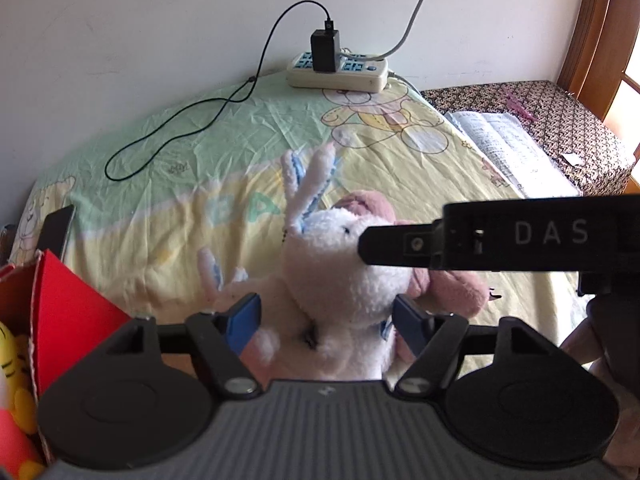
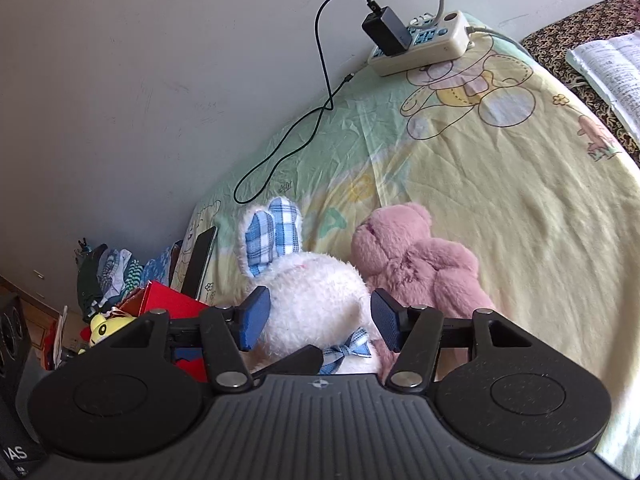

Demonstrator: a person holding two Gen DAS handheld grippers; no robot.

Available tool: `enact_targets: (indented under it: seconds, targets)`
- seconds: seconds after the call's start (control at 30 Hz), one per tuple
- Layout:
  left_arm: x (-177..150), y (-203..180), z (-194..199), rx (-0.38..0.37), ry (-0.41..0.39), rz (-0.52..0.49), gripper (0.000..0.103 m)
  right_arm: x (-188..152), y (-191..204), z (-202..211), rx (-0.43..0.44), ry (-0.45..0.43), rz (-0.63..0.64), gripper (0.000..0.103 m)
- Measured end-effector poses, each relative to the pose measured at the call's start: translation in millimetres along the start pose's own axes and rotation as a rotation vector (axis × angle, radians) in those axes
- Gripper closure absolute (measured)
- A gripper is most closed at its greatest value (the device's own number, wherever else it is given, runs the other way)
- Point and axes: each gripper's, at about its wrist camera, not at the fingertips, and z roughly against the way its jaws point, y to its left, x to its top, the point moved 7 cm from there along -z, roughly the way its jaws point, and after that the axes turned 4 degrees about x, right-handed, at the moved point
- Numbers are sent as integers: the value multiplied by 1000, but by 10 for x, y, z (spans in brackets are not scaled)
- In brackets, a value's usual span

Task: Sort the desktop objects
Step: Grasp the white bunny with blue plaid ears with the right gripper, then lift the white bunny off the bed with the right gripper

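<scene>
A white plush rabbit [image 1: 340, 280] with blue plaid ear linings is seen lying on a pastel bedsheet [image 1: 180, 184] printed with cartoon bears, and a pink plush bear [image 2: 416, 264] lies just beside it, touching its far side. In the left wrist view, the left gripper [image 1: 326, 320] is positioned around the rabbit's body, its blue-padded fingers [image 1: 244, 320] spread with the white fur between them; whether the pads actually press the fur cannot be told. In the right wrist view, the right gripper [image 2: 318, 322] is held over the rabbit from another angle, its fingers [image 2: 386, 320] likewise spread on either side of the white body, above a blue plaid bow [image 2: 344, 350] at the rabbit's neck. A black finger of the right gripper is seen reaching across the left wrist view and meeting the rabbit's head. A red cardboard box [image 1: 68, 312] stands at the left edge of the bed, with a yellow plush toy [image 1: 16, 384] inside it, and a dark phone [image 2: 200, 264] lies near it on the sheet. A power strip [image 1: 338, 70] with a black charger [image 1: 325, 50] plugged in rests against the wall, and its thin black cable [image 1: 180, 124] loops across the sheet. An open book [image 1: 508, 148] lies on a dark patterned surface beyond the sheet.
</scene>
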Motion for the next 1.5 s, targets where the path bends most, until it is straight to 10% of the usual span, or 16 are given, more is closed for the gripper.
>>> enact_targets:
  seconds: [0.73,1.5]
  targets:
    - [91,-112,-273,-13,-7,-61,41,-36,-128,-188,114,68,-83,45]
    - [-254,198,997,32,-211,-15,42,-364,873,387,237,2,87,46]
